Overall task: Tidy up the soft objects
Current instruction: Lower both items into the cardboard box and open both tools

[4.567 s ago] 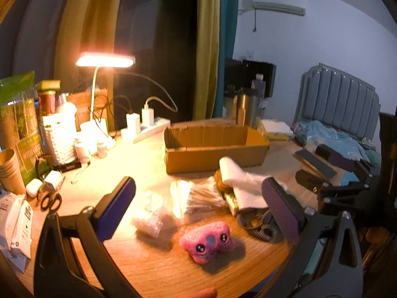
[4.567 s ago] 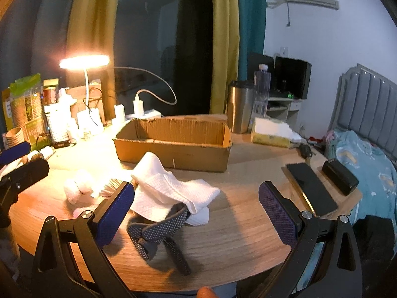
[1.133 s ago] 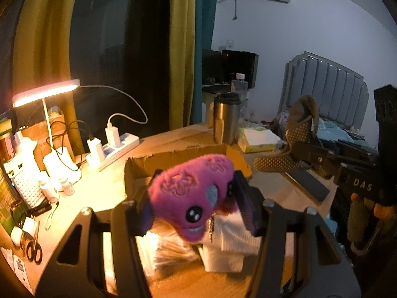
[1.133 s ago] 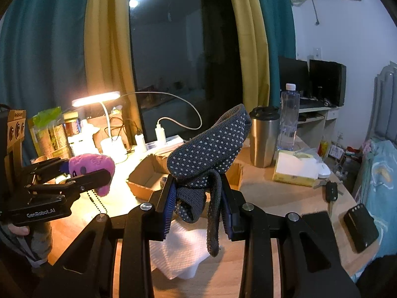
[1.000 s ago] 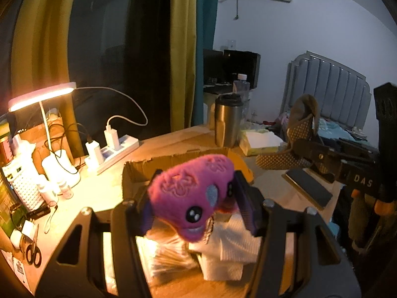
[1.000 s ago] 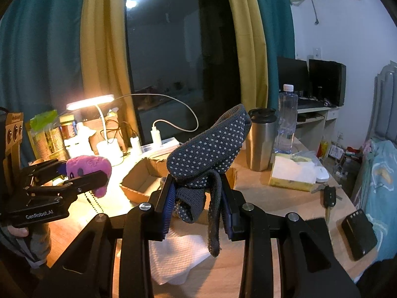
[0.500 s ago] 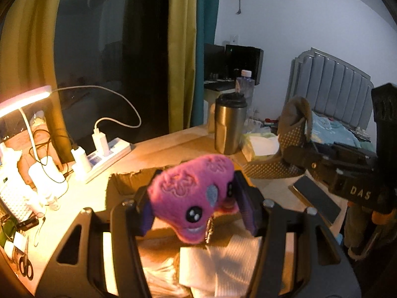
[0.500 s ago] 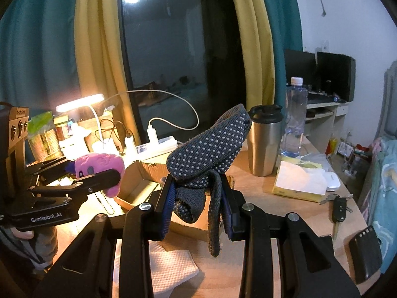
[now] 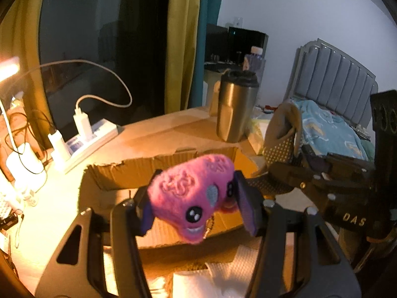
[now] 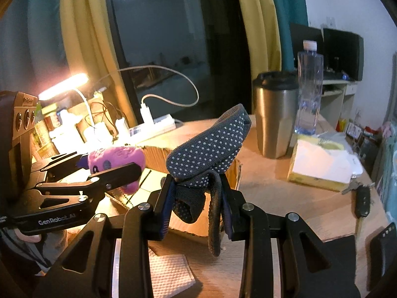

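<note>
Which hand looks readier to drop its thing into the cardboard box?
Probably left: its tool holds the pink plush toy over the cardboard box; the gray dotted sock hangs nearer the box's end.

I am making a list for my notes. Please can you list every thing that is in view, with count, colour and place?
plush: 1, pink, held over the box
sock: 1, grey with white dots, held over the box's right end
box: 1, brown cardboard, open, mid table
tumbler: 1, steel with black lid, behind the box
bottle: 1, clear, right of the tumbler
tissues: 1 pack, white and yellow, right side
towel: 1, white, near edge
lamp: 1, lit, far left
power strip: 1, white, left of the box
keys: 1 set, black, right edge
left claw: shut on the plush
right claw: shut on the sock
</note>
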{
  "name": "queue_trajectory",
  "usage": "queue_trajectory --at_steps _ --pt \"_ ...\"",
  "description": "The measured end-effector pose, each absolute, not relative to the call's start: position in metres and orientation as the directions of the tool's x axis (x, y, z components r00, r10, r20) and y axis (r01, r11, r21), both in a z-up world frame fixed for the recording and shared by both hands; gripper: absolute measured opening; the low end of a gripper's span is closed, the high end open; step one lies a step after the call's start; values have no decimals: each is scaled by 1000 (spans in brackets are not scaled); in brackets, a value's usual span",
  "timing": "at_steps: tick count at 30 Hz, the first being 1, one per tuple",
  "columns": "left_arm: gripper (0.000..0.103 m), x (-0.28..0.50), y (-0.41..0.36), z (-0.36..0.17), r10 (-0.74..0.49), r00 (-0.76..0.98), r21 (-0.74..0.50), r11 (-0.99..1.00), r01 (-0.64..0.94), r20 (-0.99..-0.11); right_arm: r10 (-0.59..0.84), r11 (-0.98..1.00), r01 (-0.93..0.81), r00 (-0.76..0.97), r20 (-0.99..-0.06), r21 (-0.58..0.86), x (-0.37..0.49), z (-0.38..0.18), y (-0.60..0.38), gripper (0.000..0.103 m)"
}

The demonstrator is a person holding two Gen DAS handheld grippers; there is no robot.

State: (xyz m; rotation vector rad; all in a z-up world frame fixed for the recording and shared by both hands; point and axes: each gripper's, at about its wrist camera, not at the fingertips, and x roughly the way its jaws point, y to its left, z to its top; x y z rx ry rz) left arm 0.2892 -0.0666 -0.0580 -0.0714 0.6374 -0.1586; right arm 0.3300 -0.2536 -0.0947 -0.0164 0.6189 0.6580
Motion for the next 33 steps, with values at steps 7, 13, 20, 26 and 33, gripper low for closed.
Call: queue_trajectory --at_steps 7,13,20,26,33 --pt "58 312 -67 -80 -198 753 -144 980 137 -627 554 800 -571 584 -594 185 345 -112 -244 35" --pt "62 328 -63 -98 -227 711 -186 973 137 -666 526 812 -557 572 -629 173 354 -122 -239 40" --pt "86 336 -57 -107 -225 686 -205 972 112 -692 486 844 -510 596 -639 166 366 -124 -242 58" --pt "86 332 -54 -105 -231 689 -212 971 114 -687 476 851 -499 604 -639 163 367 -121 -247 58" --pt "87 326 -54 -99 -225 704 -206 972 114 -674 463 860 -486 622 -632 153 357 -114 -249 58"
